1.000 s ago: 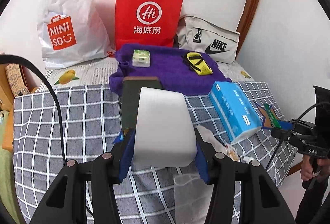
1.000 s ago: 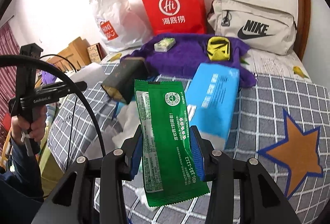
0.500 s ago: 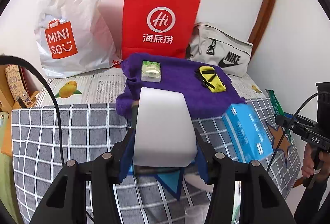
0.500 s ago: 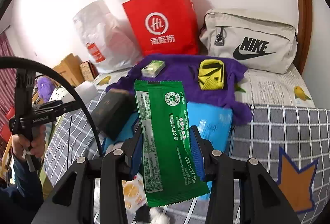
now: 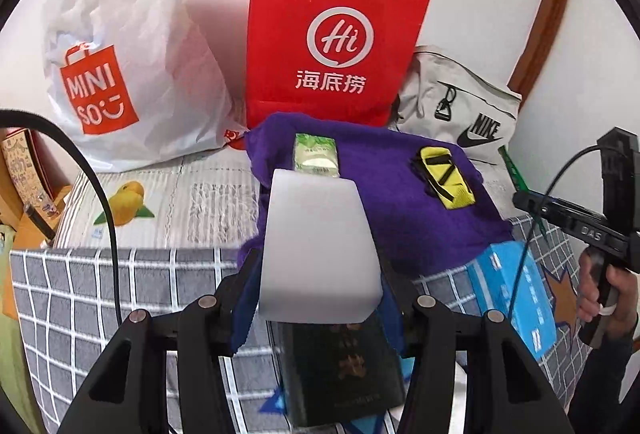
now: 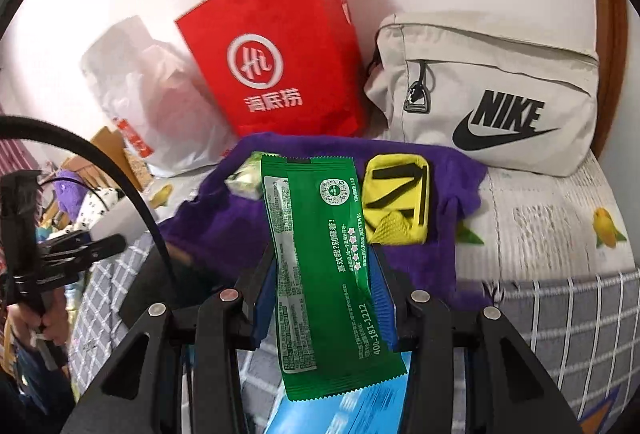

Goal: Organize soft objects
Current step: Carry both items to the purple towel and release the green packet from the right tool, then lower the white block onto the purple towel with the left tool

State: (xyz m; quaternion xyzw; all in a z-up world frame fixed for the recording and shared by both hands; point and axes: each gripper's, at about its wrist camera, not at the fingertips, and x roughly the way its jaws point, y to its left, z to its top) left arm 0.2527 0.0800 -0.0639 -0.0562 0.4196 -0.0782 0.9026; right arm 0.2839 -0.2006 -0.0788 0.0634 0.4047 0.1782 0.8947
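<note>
My left gripper point(image 5: 318, 298) is shut on a white foam block point(image 5: 316, 250), held above the bed in front of the purple towel point(image 5: 384, 202). My right gripper point(image 6: 324, 294) is shut on a green snack packet point(image 6: 320, 262), held over the purple towel point(image 6: 224, 226). On the towel lie a small green tissue pack point(image 5: 316, 156) and a yellow pouch with black straps point(image 5: 446, 178), also in the right wrist view point(image 6: 396, 202). A dark packet point(image 5: 344, 370) lies under the left gripper. A blue tissue pack point(image 5: 512, 298) lies right of it.
A red paper bag point(image 5: 332, 54), a white Miniso plastic bag point(image 5: 120, 66) and a beige Nike bag point(image 6: 488, 94) stand against the wall behind the towel. The grey checked bedcover point(image 5: 80, 298) covers the near bed. A wooden bed frame point(image 5: 548, 2) runs up at the right.
Both grippers have moved forward toward the purple towel and the bags, each still holding its object. The dark packet now lies beneath the left gripper.
</note>
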